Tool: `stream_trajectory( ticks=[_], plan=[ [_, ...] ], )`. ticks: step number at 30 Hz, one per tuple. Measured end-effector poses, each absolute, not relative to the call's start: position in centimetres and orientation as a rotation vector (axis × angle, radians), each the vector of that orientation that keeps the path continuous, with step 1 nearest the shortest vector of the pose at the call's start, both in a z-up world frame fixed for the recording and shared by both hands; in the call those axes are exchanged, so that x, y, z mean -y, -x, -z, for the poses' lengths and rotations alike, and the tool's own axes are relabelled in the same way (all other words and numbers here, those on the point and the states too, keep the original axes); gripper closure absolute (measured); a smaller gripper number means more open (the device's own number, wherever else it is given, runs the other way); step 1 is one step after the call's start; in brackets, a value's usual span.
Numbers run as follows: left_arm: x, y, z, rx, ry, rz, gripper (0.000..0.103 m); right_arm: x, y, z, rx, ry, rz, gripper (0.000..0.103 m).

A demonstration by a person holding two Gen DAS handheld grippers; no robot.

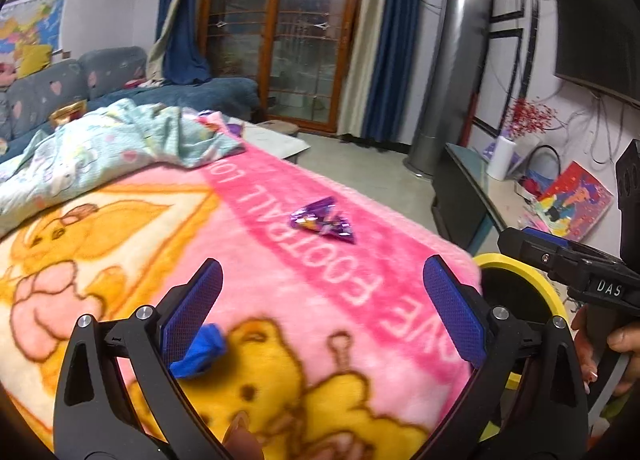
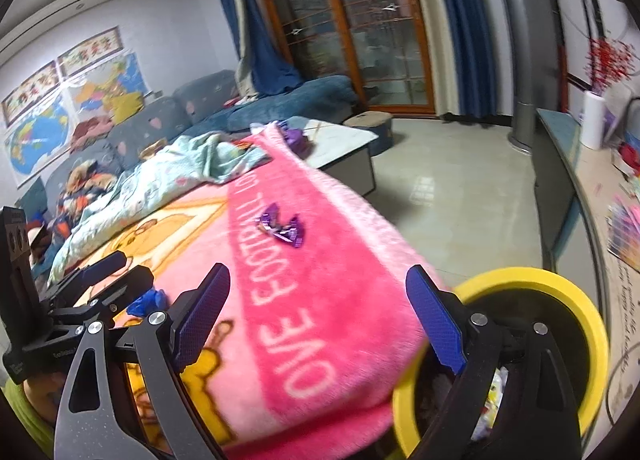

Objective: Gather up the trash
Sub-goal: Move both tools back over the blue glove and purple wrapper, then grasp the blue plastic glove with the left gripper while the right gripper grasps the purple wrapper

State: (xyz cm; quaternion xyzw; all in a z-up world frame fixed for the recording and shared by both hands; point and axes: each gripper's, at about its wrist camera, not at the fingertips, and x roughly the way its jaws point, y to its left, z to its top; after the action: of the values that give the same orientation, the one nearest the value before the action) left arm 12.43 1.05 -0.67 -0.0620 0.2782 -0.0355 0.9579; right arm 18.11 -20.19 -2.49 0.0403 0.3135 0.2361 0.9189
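A crumpled purple foil wrapper (image 1: 324, 220) lies on the pink cartoon blanket (image 1: 280, 300), ahead of both grippers; it also shows in the right wrist view (image 2: 282, 229). A small blue scrap (image 1: 198, 352) lies on the blanket by my left gripper's left finger, and shows in the right wrist view (image 2: 148, 300). My left gripper (image 1: 322, 308) is open and empty above the blanket. My right gripper (image 2: 318, 316) is open and empty, over the blanket's edge beside a yellow-rimmed trash bin (image 2: 560, 288), which holds some trash. The bin also shows in the left wrist view (image 1: 500, 264).
A light floral quilt (image 1: 100, 152) is bunched at the blanket's far left. A low table (image 2: 344, 140) stands beyond, with more purple wrappers (image 2: 294, 136) at its near edge. A grey sofa (image 1: 60, 88) is at the left. A TV stand (image 2: 568, 180) with clutter runs along the right.
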Motion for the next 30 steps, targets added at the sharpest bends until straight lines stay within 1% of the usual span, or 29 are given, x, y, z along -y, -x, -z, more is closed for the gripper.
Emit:
stream_trajectory(
  ticks=[11,22,24,27,29,30],
  plan=[
    [-6.5,-12.7,3.0,-0.678,0.148,-0.03,0.011,14.0,-22.2,4.5,-0.693,0.031,-0.538,0.016],
    [-8.9,-13.8,6.4,-0.817,0.194,-0.036,0.011,8.7,-28.7,7.8,-0.756,0.207,-0.507,0.017],
    [-8.9,-13.9,6.7,-0.832,0.2,-0.026,0.011,7.9,-29.7,8.4,-0.78,0.235,-0.503,0.02],
    [-8.8,-14.2,7.3,-0.865,0.213,0.0,0.019,7.2,-30.7,9.0,-0.794,0.269,-0.497,0.023],
    [-8.6,-14.3,7.6,-0.879,0.211,0.017,0.023,6.6,-31.3,9.3,-0.802,0.292,-0.502,0.023],
    [-8.4,-14.3,7.7,-0.883,0.209,0.026,0.029,6.4,-31.5,9.4,-0.803,0.3,-0.502,0.024]
  ],
)
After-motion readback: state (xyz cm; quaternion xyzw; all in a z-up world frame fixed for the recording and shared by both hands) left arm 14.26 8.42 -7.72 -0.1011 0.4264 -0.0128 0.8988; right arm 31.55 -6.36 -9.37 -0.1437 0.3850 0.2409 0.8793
